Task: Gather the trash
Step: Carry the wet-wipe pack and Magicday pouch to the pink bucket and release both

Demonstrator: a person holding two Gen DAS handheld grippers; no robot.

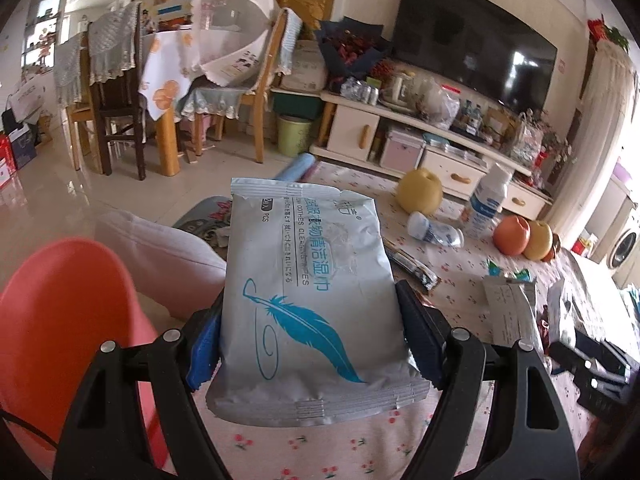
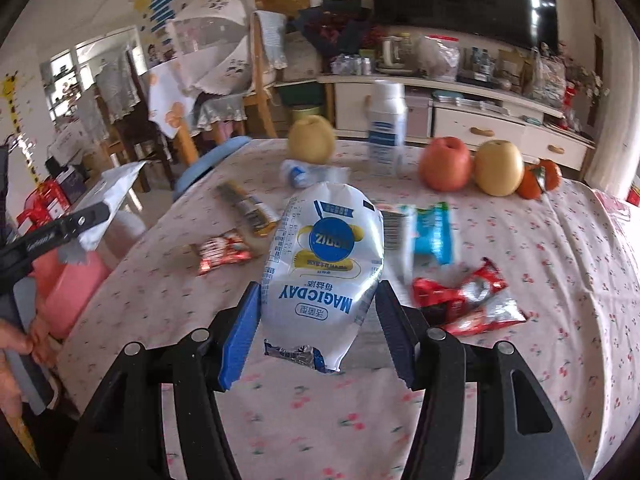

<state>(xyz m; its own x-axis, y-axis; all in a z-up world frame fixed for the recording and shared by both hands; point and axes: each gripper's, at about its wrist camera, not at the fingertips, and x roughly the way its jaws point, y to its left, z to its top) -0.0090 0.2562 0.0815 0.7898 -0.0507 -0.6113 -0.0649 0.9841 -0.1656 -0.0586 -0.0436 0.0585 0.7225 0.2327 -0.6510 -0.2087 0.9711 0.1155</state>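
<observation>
My left gripper [image 1: 310, 336] is shut on a silver wet-wipes pack [image 1: 308, 296] with a blue feather print, held above the table's left edge beside a pink bin [image 1: 60, 320]. My right gripper [image 2: 316, 320] is shut on a white MAGICDAY pouch [image 2: 324, 264], held above the flowered tablecloth [image 2: 540, 300]. In the right wrist view the left gripper and the wipes pack [image 2: 108, 208] show at the far left over the pink bin [image 2: 68, 284]. Loose wrappers lie on the table: red ones [image 2: 468, 300] [image 2: 224, 252], a blue one [image 2: 434, 232] and a dark strip [image 2: 248, 208].
Two pears [image 2: 312, 138] [image 2: 498, 168], an apple [image 2: 446, 164] and oranges [image 2: 538, 178] sit at the table's far side with a standing white bottle [image 2: 386, 128] and a lying small bottle [image 2: 300, 172]. Chairs, a TV stand and a green bin [image 1: 294, 134] stand beyond.
</observation>
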